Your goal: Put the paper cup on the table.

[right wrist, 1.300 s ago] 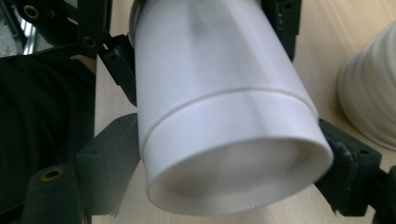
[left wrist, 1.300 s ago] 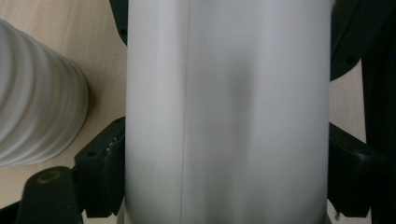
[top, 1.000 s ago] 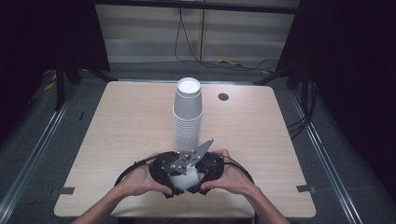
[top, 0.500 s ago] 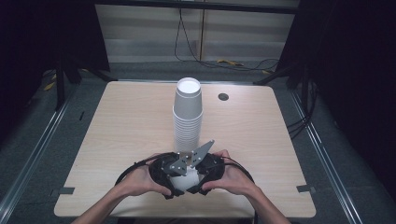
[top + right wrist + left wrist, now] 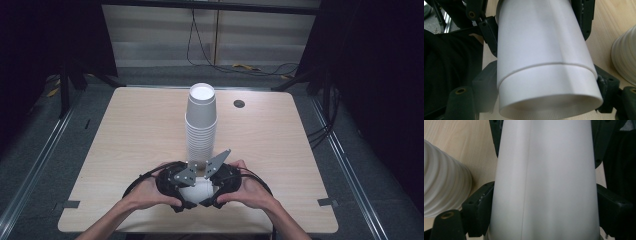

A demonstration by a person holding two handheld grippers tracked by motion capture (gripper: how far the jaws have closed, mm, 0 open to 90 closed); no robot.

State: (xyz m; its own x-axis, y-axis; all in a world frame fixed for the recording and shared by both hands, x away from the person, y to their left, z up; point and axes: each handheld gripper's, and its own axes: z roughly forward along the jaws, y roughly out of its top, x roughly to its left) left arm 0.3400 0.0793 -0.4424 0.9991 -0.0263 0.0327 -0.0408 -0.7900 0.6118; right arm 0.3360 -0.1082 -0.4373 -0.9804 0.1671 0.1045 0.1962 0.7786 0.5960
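On pale wood table (image 5: 125,150) | both grippers clamp white cup (image 5: 194,191) | dark room

A: Room between the jaws of the left gripper (image 5: 186,192)?
B: None. A white cup (image 5: 546,185) fills the gap, both jaws against its sides. Same with the right gripper (image 5: 209,191): nested cups (image 5: 544,57) sit between its jaws, wall to wall.

A: What stands ahead of the jaws?
B: The tall stack of cups (image 5: 201,125), just beyond both grippers. In the left gripper view its ribbed side (image 5: 444,180) sits near the left jaw, a strip of table (image 5: 454,135) between. In the right gripper view it shows off the right jaw.

A: Open passage?
B: Outward of each jaw pair. Bare table (image 5: 130,125) lies wide on both sides of the stack. A small dark disc (image 5: 239,103) lies far beyond, well apart.
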